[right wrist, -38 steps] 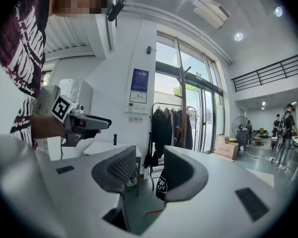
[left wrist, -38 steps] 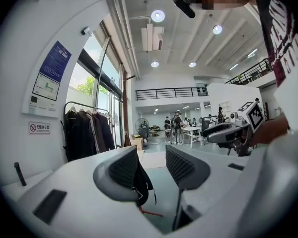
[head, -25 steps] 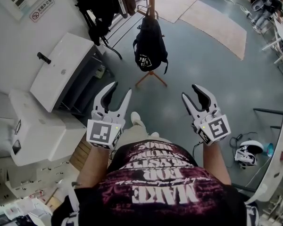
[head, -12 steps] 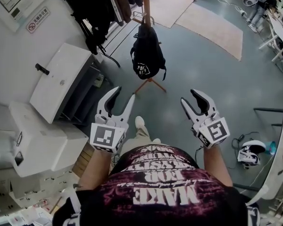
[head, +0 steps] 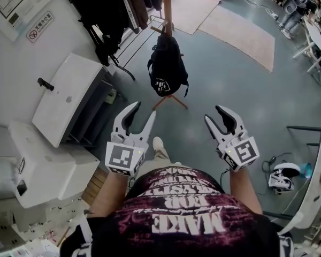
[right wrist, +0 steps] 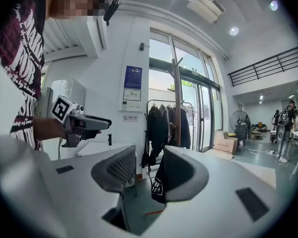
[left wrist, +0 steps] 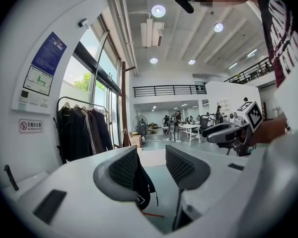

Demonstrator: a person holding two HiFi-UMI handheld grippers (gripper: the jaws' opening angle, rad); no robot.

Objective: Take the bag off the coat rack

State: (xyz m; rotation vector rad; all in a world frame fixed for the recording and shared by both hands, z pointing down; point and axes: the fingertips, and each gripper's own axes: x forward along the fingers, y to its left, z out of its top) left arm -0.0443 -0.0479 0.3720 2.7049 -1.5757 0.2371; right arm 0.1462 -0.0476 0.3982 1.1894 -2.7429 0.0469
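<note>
A black backpack (head: 167, 66) with a white logo hangs from a hook on the wooden coat rack pole (head: 166, 4), above the rack's wooden feet. My left gripper (head: 143, 111) and right gripper (head: 214, 114) are both held out level, short of the bag, open and holding nothing. In the left gripper view the bag (left wrist: 144, 187) shows beyond the open left gripper (left wrist: 151, 165), with the pole (left wrist: 124, 103) above it. In the right gripper view the bag (right wrist: 158, 185) hangs behind the open right gripper (right wrist: 144, 167), partly hidden by its right jaw.
A white machine (head: 69, 95) stands along the wall on the left. A clothes rail with dark coats (head: 112, 9) stands just left of the coat rack. Pale floor mats (head: 235, 25) lie beyond. A headset (head: 282, 174) and cables lie on the floor to the right.
Both grippers have moved a little forward toward the coat rack together. Their jaws stay as wide as before. The bag still hangs on the rack.
</note>
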